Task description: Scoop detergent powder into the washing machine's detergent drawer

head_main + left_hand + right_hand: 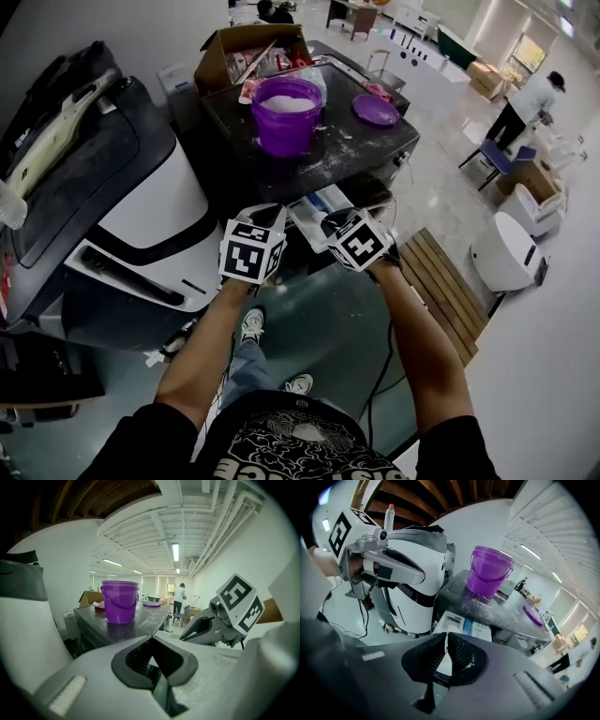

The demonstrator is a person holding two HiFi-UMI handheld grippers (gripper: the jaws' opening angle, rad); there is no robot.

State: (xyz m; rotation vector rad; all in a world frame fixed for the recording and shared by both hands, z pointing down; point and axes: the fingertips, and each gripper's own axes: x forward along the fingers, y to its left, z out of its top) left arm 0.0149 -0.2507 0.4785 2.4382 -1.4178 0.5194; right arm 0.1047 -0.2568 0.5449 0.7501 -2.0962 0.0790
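Forearms [211, 347] reached forward from the bottom of the head view, each hand carrying a claw tipped with a marker cube. Both were empty: the left claw [151, 641] was clenched with its ribbed pads meeting at the tip, and the right claw [446, 637] was likewise closed on nothing. Just beyond them, at 12 o'clock, the white detergent drawer [323, 208] stood pulled out from under the front edge of a dark desk [375, 150]. Farther along at 12 o'clock, a purple bucket [286, 114] sat on the desk, holding white detergent powder [286, 103]. A purple lid [375, 110] lay near it at 1 o'clock, a cardboard box [248, 52] stood behind it, and a white machine [155, 211] was at 9 o'clock. No scoop was visible in any view. Loose grains [483, 609] dusted the desk between bucket and drawer. More powder would probably fall there if a loaded scoop tilted while carried over that stretch. A claw reaching in could also nudge the bucket, which looked light.
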